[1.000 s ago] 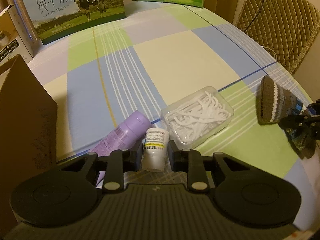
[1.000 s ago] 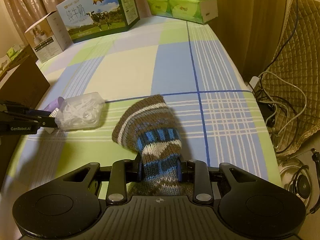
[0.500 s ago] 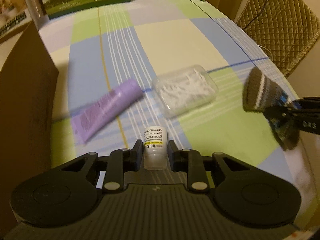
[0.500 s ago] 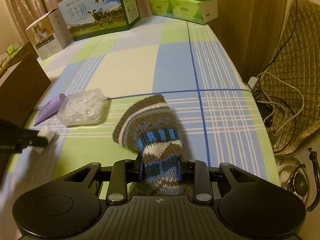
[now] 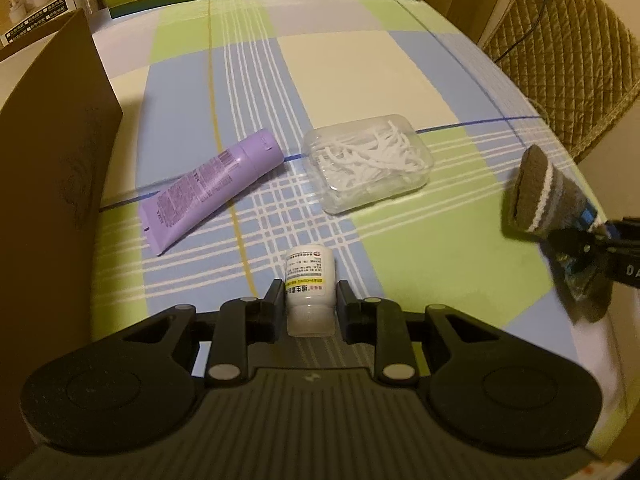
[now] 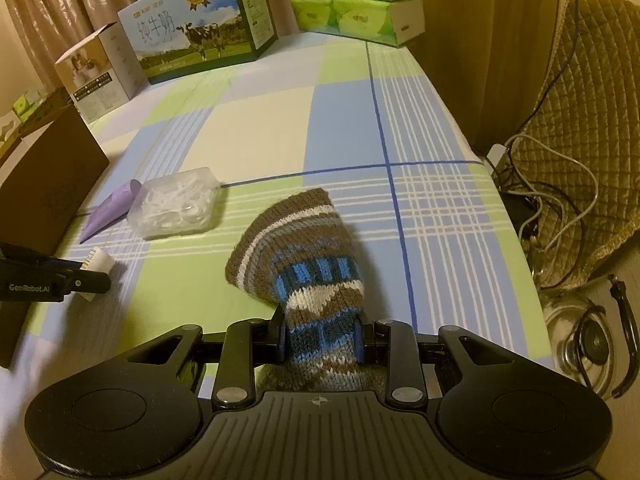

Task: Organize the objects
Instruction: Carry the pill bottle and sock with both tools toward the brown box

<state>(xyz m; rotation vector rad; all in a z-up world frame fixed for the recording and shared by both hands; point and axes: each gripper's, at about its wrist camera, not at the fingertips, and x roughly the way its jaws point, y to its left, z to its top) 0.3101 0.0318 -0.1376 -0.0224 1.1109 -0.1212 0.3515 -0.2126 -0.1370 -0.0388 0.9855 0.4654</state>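
The left gripper (image 5: 308, 304) was clamped on a small white bottle (image 5: 309, 288), its jaws pressing the bottle's two sides. The bottle's long axis ran along the fingers, base pointing away from the gripper and cap end toward it, held above the checked cloth (image 5: 360, 64) near the bed's near edge. Beyond it a purple tube (image 5: 212, 190) lay flat, its long axis slanting from the crimped end nearer the brown box (image 5: 52, 184) at the left edge up to the cap end toward the middle. Just beside the cap sat a clear case of floss picks (image 5: 368, 168), apart from the tube.

The right gripper (image 6: 320, 340) was closed on a striped knit sock (image 6: 308, 264), pinching its blue-patterned part. The sock's long axis pointed away from the gripper and slightly left, its brown end free above the cloth, near the right edge. A milk carton (image 6: 200, 28) and green tissue packs (image 6: 352, 4) stood along the far edge.
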